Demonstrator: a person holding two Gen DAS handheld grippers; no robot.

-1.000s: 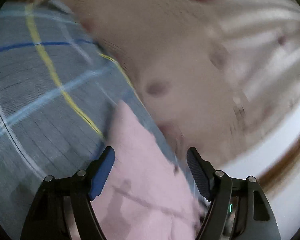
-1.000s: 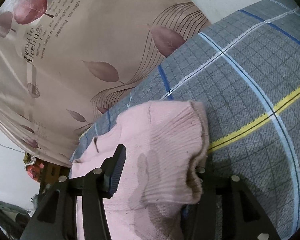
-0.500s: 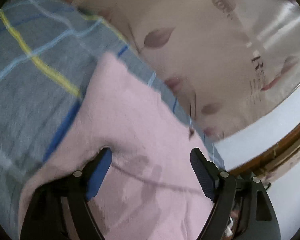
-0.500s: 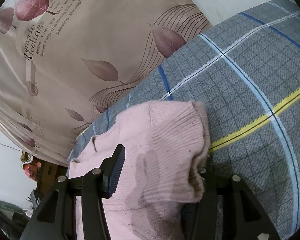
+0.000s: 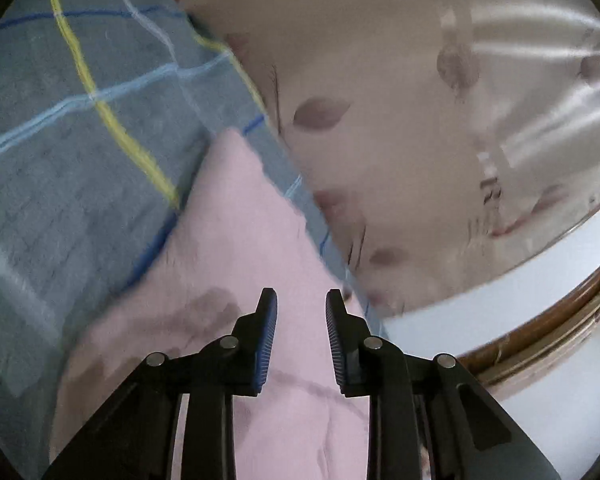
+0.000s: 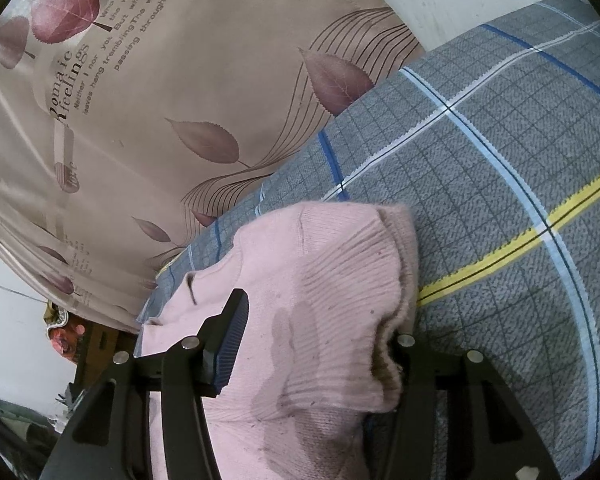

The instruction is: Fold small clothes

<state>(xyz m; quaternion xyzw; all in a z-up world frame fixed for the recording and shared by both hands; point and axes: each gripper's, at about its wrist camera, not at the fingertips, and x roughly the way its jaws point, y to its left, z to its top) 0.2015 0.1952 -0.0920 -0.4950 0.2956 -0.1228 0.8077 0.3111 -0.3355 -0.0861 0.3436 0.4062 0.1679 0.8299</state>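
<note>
1. A pink knit garment (image 6: 320,300) is lying on a grey plaid bedcover (image 6: 500,200), with a leaf-print curtain (image 6: 180,100) hanging toward 10 o'clock.
2. The left gripper (image 5: 301,300) is closing its jaws over the pink cloth, a gap showing between them.
3. The right gripper (image 6: 316,320) is straddling the ribbed fold, its jaws opening; whether the pads are pressing cannot be told.

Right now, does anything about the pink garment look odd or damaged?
Yes: the pink knit garment carries dark blotches like damp stains, near the right gripper and beside the left gripper. No tear shows.
</note>
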